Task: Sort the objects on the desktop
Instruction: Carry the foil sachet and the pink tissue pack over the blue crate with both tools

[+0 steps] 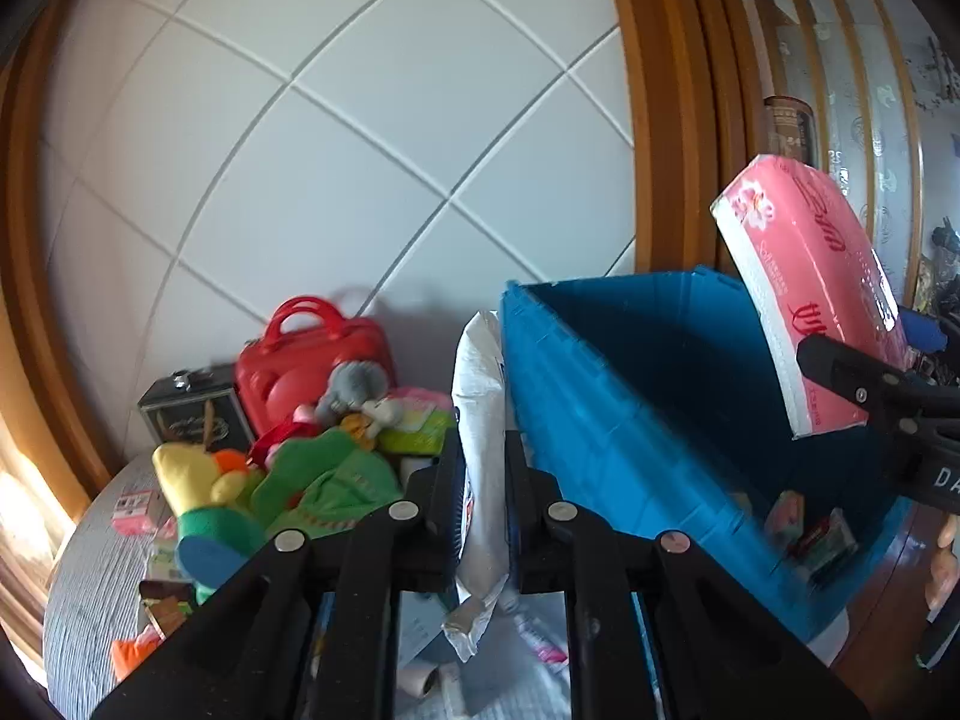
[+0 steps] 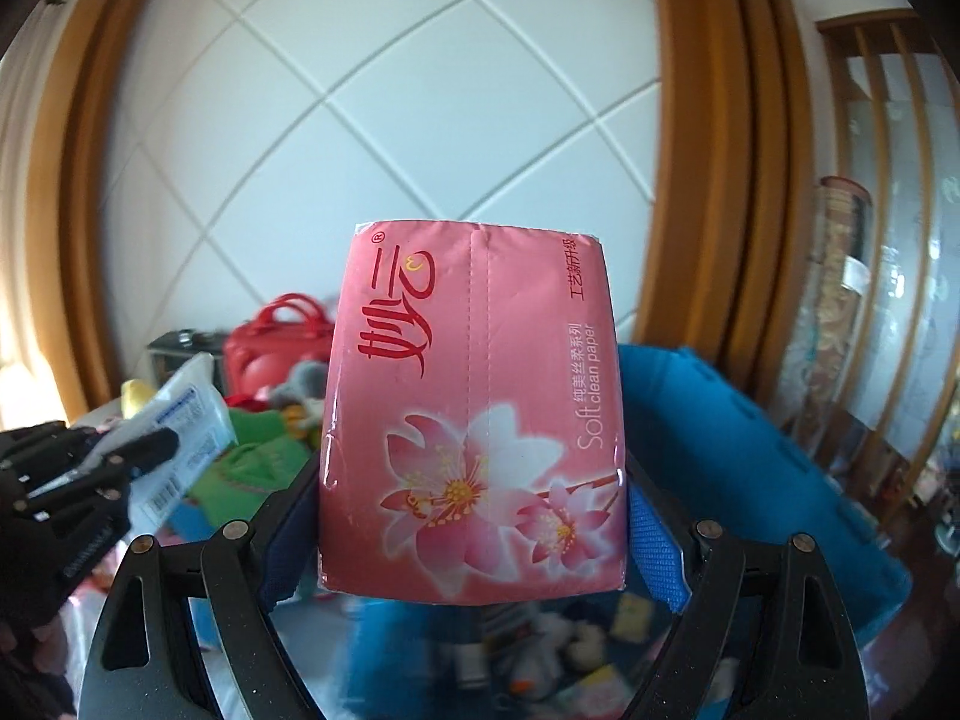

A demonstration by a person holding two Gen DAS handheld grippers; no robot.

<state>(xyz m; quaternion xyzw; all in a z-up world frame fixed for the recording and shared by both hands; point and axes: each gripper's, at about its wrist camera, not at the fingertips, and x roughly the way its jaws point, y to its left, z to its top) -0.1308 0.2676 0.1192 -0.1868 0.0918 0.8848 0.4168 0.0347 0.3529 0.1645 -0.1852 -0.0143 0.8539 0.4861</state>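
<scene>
white quilted wall behind cluttered table (image 1: 84,564) | left gripper (image 1: 483,504) pinching white wipes pack (image 1: 480,420) | right gripper (image 2: 474,534) clamping pink tissue pack (image 2: 474,408) | blue bin (image 1: 630,420) partly filled, toys (image 1: 288,480) remaining

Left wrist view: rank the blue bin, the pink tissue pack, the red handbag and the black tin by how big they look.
1. blue bin, clearly largest.
2. pink tissue pack, held nearer the camera, so its rank against the handbag is unsure.
3. red handbag.
4. black tin, smallest.
</scene>
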